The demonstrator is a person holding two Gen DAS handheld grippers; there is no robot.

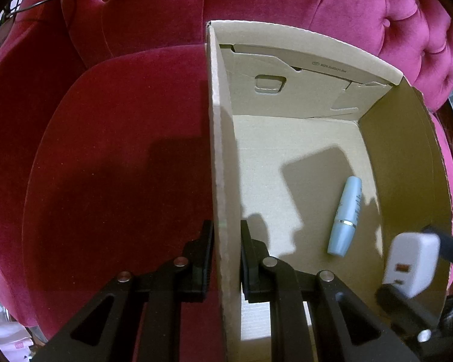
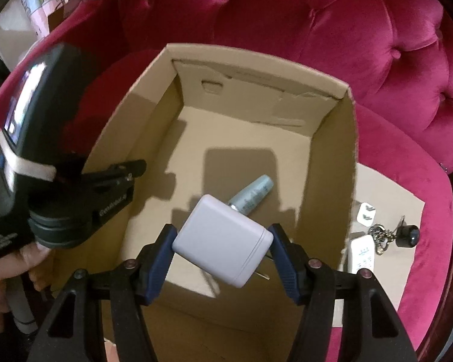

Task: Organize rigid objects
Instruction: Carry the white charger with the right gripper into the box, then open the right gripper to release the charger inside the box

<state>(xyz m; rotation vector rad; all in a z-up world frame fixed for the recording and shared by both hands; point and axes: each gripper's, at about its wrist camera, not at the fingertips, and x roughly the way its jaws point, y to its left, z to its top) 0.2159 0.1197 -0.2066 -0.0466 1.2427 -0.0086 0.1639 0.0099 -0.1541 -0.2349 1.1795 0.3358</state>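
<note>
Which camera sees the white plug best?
The right wrist view. There the white charger plug sits in the middle, held between the right tongs over the cardboard box, prongs showing. The left wrist view catches it blurred near the right edge, showing its ports.

A big pink velvet chair [image 2: 407, 69] holds everything. A brown cardboard box [image 2: 351, 157] sits on its seat, open at the top. Beside the box lies a flat piece of cardboard [image 2: 401, 208], also on the seat. On that flat piece rest a small white plug [image 2: 366, 214], a black round thing with a chain [image 2: 406, 234] and a white remote [image 2: 364, 255].
</note>
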